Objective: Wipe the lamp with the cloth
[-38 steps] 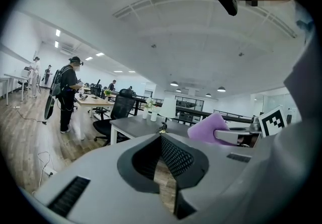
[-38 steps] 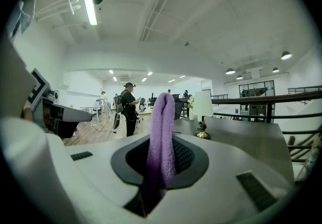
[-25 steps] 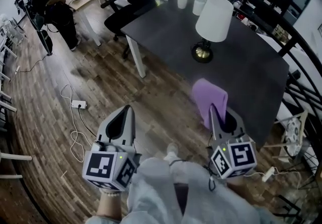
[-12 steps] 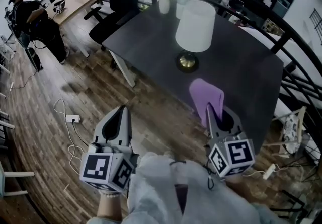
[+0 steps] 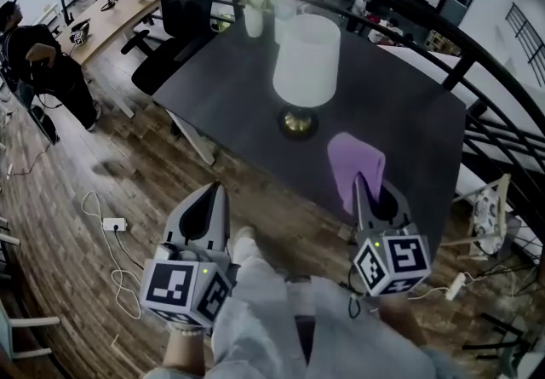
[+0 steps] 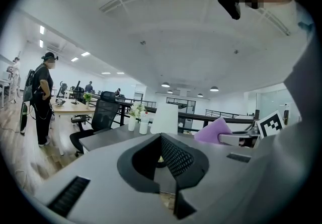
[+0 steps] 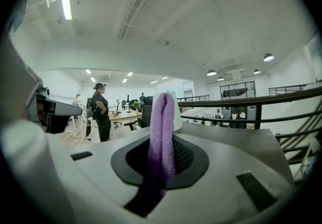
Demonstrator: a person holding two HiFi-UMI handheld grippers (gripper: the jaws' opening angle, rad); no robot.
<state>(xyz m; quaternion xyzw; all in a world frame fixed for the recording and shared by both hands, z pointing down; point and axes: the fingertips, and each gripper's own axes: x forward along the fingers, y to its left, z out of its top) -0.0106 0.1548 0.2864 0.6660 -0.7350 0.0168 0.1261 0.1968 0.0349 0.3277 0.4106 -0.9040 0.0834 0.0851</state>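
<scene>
I am holding the purple cloth [image 5: 355, 164] in my right gripper [image 5: 363, 195]. Its jaws are clamped on a fold that is standing up between them and drooping forward over the near edge of the dark table [image 5: 409, 122]. My left gripper [image 5: 212, 197] is hanging over the wooden floor [image 5: 128, 156], jaws drawn together on nothing. The lamp [image 5: 306, 60] is standing upright on the table, ahead of the cloth and a little to its left, with a white shade above a brass-coloured base [image 5: 298, 123]. Cloth and lamp are apart, with no contact yet. Judgement: I am approaching, and wiping has not begun. For a good wipe I am planning to lead with the loose fold, not the hard jaw tips, and lay it flat on the shade. I expect the shade to flex and the lamp to be top-heavy, so light pressure and strokes around the shade seem safer than pushing straight in. The free left gripper could brace the base. The vase [image 5: 254, 21] behind the lamp is at risk if the lamp slides back.
</scene>
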